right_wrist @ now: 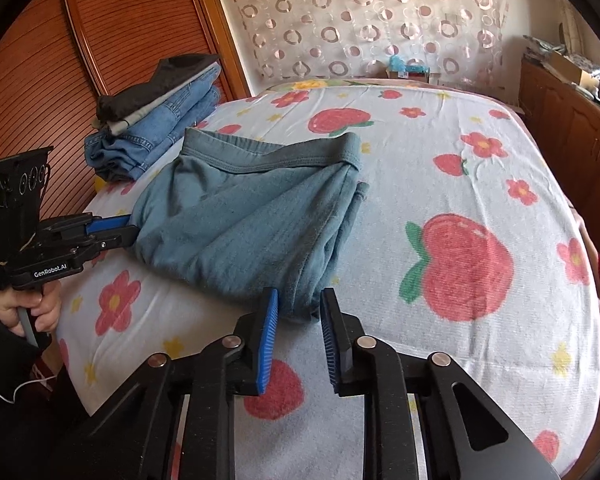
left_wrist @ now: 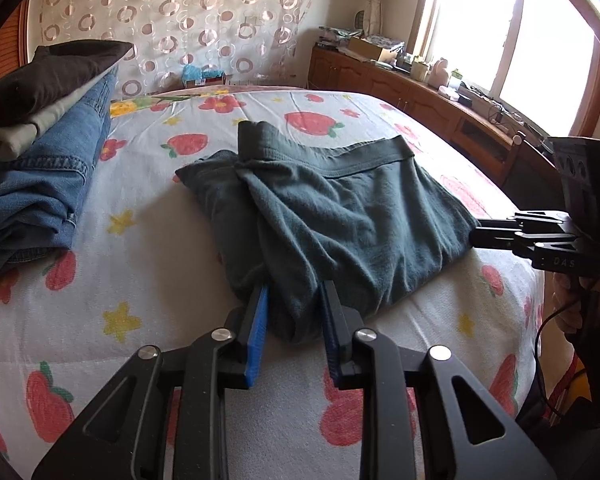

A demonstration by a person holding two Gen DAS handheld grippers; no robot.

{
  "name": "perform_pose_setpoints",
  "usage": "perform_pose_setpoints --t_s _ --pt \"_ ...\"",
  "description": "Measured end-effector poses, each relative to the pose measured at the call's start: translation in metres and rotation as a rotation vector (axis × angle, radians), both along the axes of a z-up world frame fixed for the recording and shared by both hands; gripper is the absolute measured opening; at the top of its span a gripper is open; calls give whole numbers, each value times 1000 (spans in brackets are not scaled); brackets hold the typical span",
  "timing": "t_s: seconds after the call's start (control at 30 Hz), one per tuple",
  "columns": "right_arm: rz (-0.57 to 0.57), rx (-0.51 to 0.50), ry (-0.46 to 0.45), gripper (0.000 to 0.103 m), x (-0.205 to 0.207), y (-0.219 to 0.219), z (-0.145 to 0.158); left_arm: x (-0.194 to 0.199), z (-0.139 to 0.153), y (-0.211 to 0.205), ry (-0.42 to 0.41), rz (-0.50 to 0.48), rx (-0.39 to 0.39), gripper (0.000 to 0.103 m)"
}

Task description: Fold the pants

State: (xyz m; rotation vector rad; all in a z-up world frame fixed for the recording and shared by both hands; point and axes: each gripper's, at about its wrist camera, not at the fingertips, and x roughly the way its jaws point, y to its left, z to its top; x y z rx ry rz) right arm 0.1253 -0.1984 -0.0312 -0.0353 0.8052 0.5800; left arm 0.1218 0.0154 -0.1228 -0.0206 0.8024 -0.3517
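Pants (left_wrist: 340, 216): one teal pair, part-folded on the bed (left_wrist: 140, 184), straight ahead of both tongs; waistband on the far side.
Long axis: crosswise between the tongs.
Left gripper (left_wrist: 294, 312): jaws parted, near-left fold between them, unclamped.
Right gripper (right_wrist: 298, 310): likewise at near-right corner.
Nearer: neither.
Stack (left_wrist: 40, 152): one, beyond-left.

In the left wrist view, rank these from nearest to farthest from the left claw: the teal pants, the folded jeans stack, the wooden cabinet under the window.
1. teal pants: between the left claw fingers.
2. folded jeans stack: left on the bed.
3. wooden cabinet: far right, beyond the bed.
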Motion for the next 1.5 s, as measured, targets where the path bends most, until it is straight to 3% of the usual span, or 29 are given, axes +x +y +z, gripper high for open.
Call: perform_pose_setpoints --t_s 0.07,0.2,0.9,1.5 --pt "-1 2 0 13 1 8 -3 -1 3 0 -12 4 0 8" --pt "-8 -2 -20 6 -1 5 0 -11 22 10 -78 43 -42 4" --pt "22 -2 -84 5 -63 -11 34 -68 47 11 -85 -7 -49 4" --pt "21 -25 -18 5 -72 -9 19 -68 39 7 -68 25 -2 4"
